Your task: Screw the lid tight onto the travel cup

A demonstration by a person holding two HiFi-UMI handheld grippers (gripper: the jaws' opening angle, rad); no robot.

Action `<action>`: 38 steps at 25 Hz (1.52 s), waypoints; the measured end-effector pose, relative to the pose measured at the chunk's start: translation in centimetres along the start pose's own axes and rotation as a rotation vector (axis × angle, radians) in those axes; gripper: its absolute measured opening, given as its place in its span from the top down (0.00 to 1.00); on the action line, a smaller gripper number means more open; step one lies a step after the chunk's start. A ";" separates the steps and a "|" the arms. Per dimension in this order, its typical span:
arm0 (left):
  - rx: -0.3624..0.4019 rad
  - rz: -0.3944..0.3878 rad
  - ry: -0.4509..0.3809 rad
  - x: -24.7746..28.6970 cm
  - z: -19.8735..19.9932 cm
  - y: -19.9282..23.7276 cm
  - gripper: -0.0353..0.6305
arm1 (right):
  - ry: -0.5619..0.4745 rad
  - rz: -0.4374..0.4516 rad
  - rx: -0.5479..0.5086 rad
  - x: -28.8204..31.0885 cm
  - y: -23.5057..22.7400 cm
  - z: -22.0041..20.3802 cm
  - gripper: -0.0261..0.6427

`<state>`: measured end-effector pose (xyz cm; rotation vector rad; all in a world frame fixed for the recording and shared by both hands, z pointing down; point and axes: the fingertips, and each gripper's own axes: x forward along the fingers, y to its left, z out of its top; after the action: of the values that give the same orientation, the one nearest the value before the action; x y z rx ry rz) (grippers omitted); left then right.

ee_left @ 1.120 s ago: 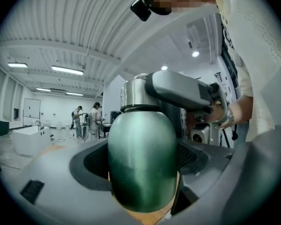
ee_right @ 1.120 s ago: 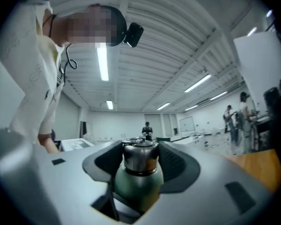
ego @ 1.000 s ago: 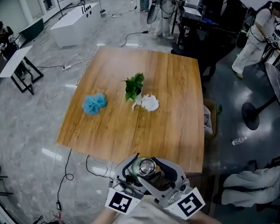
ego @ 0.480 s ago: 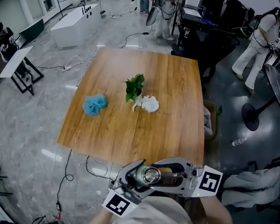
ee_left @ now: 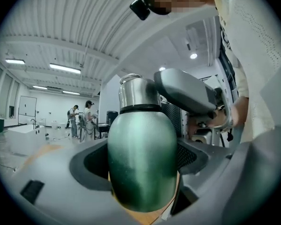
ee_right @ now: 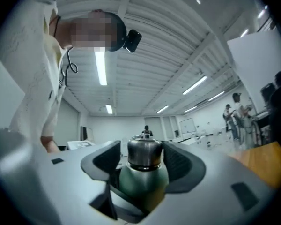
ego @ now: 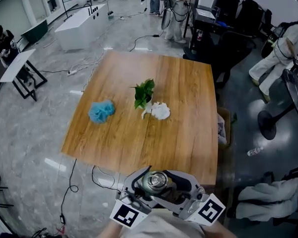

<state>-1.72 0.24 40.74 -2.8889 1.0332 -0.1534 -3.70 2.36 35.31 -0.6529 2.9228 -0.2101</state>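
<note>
The travel cup (ego: 156, 181) has a green body (ee_left: 141, 158) and a steel lid (ee_right: 144, 153). It is held in the air just in front of the wooden table's near edge (ego: 139, 168), close to the person's chest. My left gripper (ee_left: 140, 165) is shut on the green body, and in the head view it (ego: 147, 189) comes in from the lower left. My right gripper (ee_right: 144, 159) is shut on the steel lid, with one dark pad on each side. In the head view it (ego: 167, 185) reaches in from the lower right.
On the table stand a small green plant (ego: 143, 92), a white crumpled thing (ego: 159, 110) and a blue puff (ego: 100, 111). A cardboard box (ego: 222, 125) sits by the table's right edge. People, desks and cables fill the room behind.
The right gripper's marker cube swung out to the right half a second ago and has now come back down and left. The cup and left gripper stay in place.
</note>
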 end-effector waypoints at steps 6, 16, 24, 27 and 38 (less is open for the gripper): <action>0.038 -0.175 0.027 -0.1 0.2 -2.8 0.35 | 0.128 0.400 -0.045 -1.4 1.0 0.8 0.54; 0.018 0.010 0.018 0.7 0.8 0.1 0.35 | -0.044 -0.082 -0.078 0.7 -1.0 2.3 0.58; 0.032 -0.154 0.015 -0.2 1.1 -2.3 0.35 | 0.013 0.330 -0.005 -1.3 1.0 2.9 0.55; 0.027 -0.212 0.007 -0.4 1.3 -3.5 0.35 | 0.064 0.418 -0.059 -1.4 1.9 2.7 0.55; 0.023 -0.014 0.000 -0.2 1.0 -0.4 0.35 | 0.026 -0.065 -0.129 0.7 0.6 1.7 0.58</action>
<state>-1.49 0.66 39.83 -2.8761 1.0039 -0.1647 -4.33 2.42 33.50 -0.7706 2.9614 -0.0369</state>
